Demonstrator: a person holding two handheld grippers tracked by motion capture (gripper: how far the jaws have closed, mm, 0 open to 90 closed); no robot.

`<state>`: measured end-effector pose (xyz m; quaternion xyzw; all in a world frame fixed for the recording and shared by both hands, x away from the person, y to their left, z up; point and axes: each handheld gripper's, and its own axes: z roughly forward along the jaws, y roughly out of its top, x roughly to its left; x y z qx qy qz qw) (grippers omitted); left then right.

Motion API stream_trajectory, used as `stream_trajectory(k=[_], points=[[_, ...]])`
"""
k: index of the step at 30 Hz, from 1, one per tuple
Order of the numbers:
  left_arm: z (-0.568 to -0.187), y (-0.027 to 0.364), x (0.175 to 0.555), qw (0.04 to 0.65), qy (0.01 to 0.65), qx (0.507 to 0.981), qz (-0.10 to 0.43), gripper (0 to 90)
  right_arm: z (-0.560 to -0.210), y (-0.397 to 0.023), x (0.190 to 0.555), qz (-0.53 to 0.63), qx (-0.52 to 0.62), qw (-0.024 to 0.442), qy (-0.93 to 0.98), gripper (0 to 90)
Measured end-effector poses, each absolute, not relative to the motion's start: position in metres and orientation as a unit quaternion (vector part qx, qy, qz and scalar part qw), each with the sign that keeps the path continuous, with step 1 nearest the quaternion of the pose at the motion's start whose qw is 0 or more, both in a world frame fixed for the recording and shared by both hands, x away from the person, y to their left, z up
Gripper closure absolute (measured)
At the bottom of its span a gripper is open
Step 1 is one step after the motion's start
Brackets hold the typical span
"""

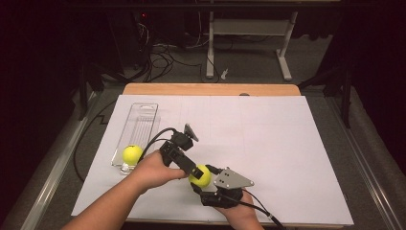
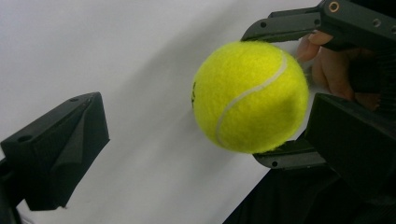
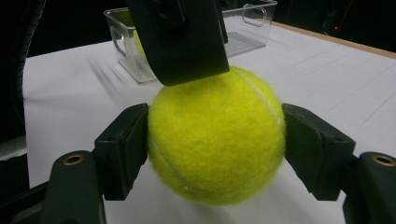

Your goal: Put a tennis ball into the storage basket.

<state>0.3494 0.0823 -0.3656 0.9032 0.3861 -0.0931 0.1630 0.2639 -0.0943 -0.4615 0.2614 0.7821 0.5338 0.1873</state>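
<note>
In the high view I see my right gripper (image 1: 203, 184) at the near edge of the table (image 1: 210, 89), jaws closed on a ball (image 1: 200, 175) held just above the white sheet (image 1: 268, 143). My left gripper (image 1: 187, 165) meets the same ball from the left. The right gripper view confirms the grip: both pads press the ball (image 3: 217, 135) at its sides, and one left jaw rests on its top. The left gripper view adds what the others do not: my left gripper (image 2: 205, 130) stands wide open, one jaw well apart from the ball (image 2: 250, 95), the other close beside it, and I cannot tell whether that one touches. That view also shows the fingers (image 2: 327, 65) of the right hand behind the right gripper's jaws. To the left on the sheet stands a clear bin (image 1: 136, 134) with a second ball (image 1: 132, 154) at its near end; the right gripper view shows the bin (image 3: 243, 28) beyond the left jaw, which covers part of it. Cables (image 1: 163, 60) lie on the floor beyond the table.
</note>
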Motion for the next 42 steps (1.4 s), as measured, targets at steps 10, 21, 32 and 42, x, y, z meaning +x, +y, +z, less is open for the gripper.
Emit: stream_trajectory(k=[10, 21, 32, 42], points=[[-0.369, 0.075, 0.349, 0.162, 0.382, 0.905, -0.097, 0.6, -0.46, -0.093, 0.264, 0.538, 0.261, 0.187, 0.779, 28.2], [-0.374, 0.07, 0.35, 0.16, 0.378, 0.906, -0.102, 0.7, -0.459, -0.093, 0.264, 0.541, 0.259, 0.187, 0.778, 28.1], [-0.383, 0.063, 0.349, 0.155, 0.373, 0.908, -0.11, 0.7, -0.459, -0.092, 0.264, 0.541, 0.258, 0.186, 0.778, 28.2], [-0.391, 0.062, 0.351, 0.151, 0.373, 0.908, -0.117, 0.7, -0.459, -0.092, 0.263, 0.543, 0.255, 0.189, 0.778, 28.2]])
